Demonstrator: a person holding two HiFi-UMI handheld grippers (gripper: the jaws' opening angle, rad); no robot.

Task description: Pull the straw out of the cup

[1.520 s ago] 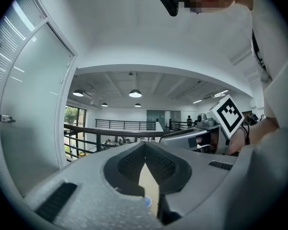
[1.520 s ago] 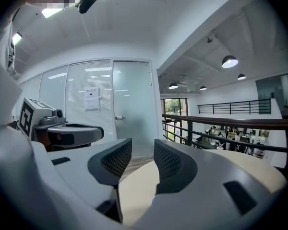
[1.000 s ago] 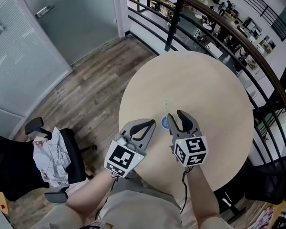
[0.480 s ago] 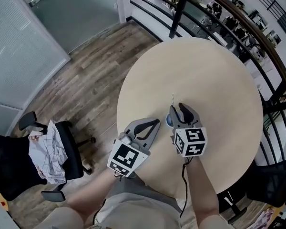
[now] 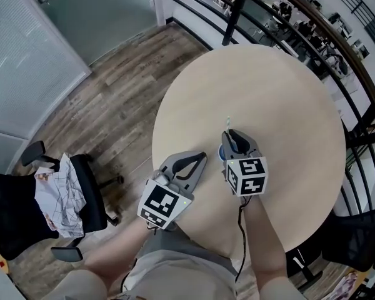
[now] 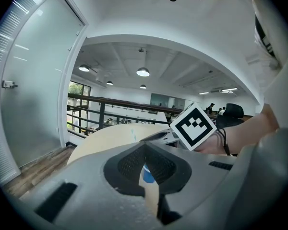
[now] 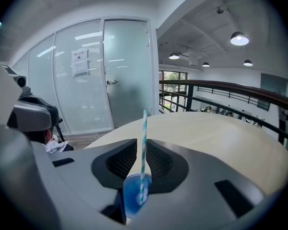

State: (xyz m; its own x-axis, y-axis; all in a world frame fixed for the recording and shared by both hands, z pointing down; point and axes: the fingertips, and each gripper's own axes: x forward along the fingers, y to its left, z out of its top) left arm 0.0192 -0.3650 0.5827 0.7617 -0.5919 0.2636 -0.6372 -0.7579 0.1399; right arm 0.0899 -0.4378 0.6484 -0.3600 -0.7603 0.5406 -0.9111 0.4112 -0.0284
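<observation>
Both grippers sank toward the table (image 5: 281, 86) since the earlier frame, and your right gripper (image 5: 230, 135) had just been closing its jaws. They clasped the blue cup (image 7: 133, 195), just below centre frame in the head view. The striped straw (image 7: 144, 143) stood upright in it, rising between the pads. Your left gripper (image 5: 201, 157) sat clenched on nothing, just left of the cup. Squeezing harder could buckle the cup, and a slanted pull on the straw could drag it from your grip.

Grey left tool (image 5: 199, 159) and right tool (image 5: 235, 137), black-and-white marker cubes (image 5: 245, 175)
</observation>
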